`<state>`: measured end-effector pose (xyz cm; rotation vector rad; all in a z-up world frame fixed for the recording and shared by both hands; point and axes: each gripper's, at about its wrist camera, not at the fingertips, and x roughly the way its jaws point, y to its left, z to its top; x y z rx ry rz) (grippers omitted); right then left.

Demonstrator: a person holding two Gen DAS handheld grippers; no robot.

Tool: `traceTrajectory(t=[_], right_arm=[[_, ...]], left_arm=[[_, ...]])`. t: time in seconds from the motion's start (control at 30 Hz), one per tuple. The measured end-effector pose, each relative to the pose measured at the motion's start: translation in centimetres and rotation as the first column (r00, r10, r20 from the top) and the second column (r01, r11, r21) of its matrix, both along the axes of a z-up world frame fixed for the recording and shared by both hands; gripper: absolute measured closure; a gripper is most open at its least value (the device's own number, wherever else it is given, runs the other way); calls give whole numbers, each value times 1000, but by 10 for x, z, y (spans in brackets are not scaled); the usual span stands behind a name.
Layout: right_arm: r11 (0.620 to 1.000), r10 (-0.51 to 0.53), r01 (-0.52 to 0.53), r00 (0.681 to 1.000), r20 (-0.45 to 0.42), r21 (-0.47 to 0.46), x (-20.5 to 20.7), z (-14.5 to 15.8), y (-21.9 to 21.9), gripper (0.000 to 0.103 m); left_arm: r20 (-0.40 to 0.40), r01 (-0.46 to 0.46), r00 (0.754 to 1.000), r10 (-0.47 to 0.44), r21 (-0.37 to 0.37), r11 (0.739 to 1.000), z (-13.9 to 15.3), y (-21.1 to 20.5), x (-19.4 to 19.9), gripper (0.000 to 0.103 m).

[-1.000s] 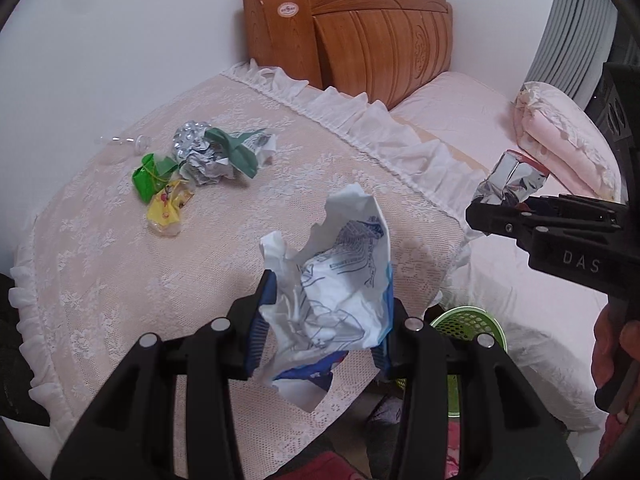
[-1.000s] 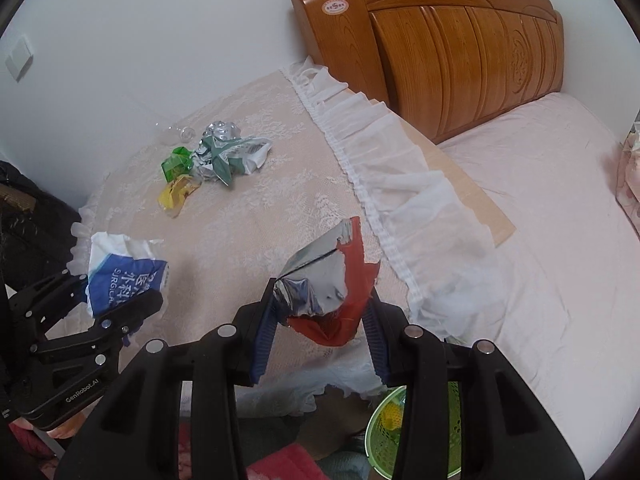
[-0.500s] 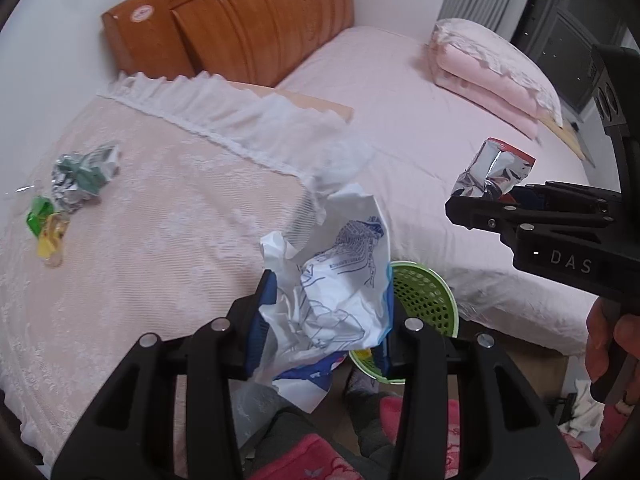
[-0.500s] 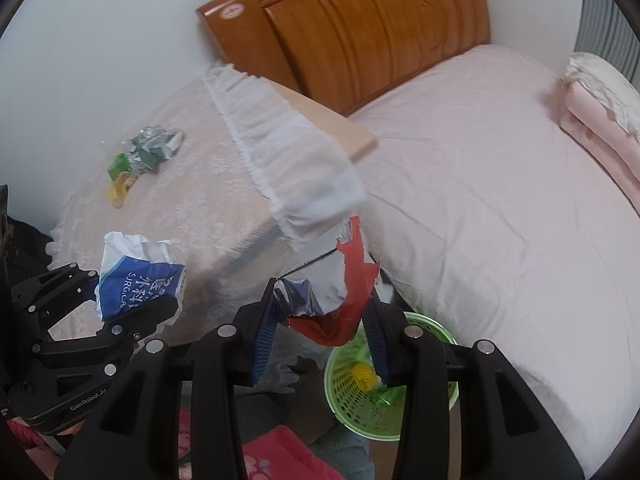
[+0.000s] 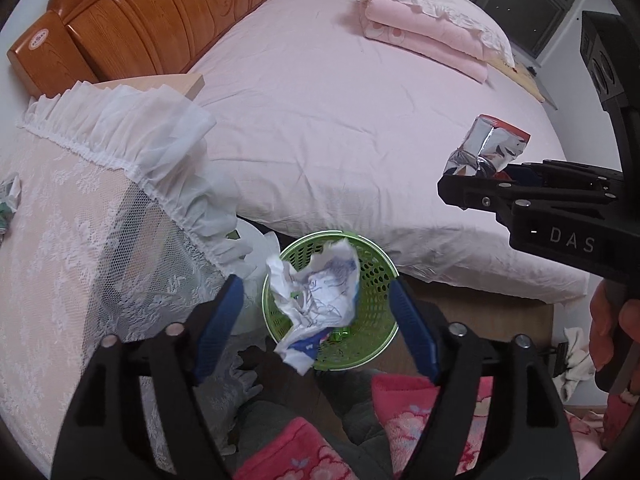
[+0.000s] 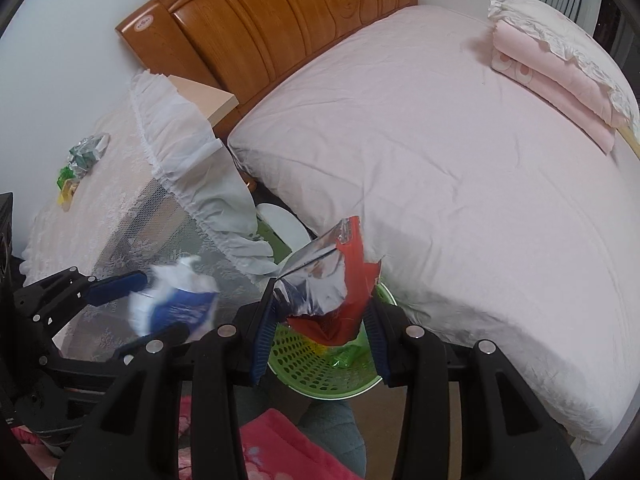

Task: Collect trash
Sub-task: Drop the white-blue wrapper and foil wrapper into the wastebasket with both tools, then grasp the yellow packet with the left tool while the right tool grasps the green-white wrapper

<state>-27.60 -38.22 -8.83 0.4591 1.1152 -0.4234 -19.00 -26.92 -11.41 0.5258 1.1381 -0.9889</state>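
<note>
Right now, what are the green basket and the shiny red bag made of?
The green basket looks like glossy moulded plastic: even colour, rows of punched holes. The shiny red bag seems to be foil-lined plastic film: mirror-silver inside, sharp crinkles, printed red outside.

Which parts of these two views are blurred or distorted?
Right wrist view: white and blue wrapper is motion-smeared beside the left gripper, the rest sharp. Left wrist view: that wrapper is crisp. Both: fisheye bends the bed edges, with dark corners.
</note>
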Motion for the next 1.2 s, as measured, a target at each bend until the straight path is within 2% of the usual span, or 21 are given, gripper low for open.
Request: traceTrajectory(t=[0.13, 0.47, 0.5, 0.57, 0.6, 0.63, 0.67, 0.97, 1.2], right_arm=[[1000, 11, -11, 1000, 0, 4, -1, -1, 0, 61], [997, 65, -64, 997, -30, 43, 2, -14, 18, 62], [996, 73, -71, 997, -34, 51, 3, -16, 20, 60], [995, 79, -76, 995, -54, 64, 5, -20, 25, 46], [996, 68, -64, 996, -60, 61, 5, -21, 27, 26], [997, 59, -55, 996, -61, 55, 6, -21, 28, 11], [998, 50, -47, 997, -57, 48, 6, -20, 29, 8], [999, 36, -34, 997, -61, 37, 17, -19, 28, 3], [995, 88, -85, 995, -52, 43, 41, -16, 43, 3]], left_arm=[[32, -7, 999, 8, -16, 1000, 8, -1, -2, 10], [93, -96, 991, 97, -12, 995, 21, 16, 19, 8], [97, -107, 989, 108, -13, 994, 22, 18, 22, 8], [101, -132, 986, 133, -14, 991, 23, 24, 28, 8], [100, -143, 984, 144, -15, 990, 23, 27, 31, 8], [98, -156, 983, 157, -16, 988, 24, 30, 34, 8], [95, -168, 981, 169, -17, 986, 24, 32, 37, 8], [96, -264, 959, 265, -28, 964, 28, 55, 58, 8], [148, -358, 921, 360, -37, 933, 37, 87, 84, 8]])
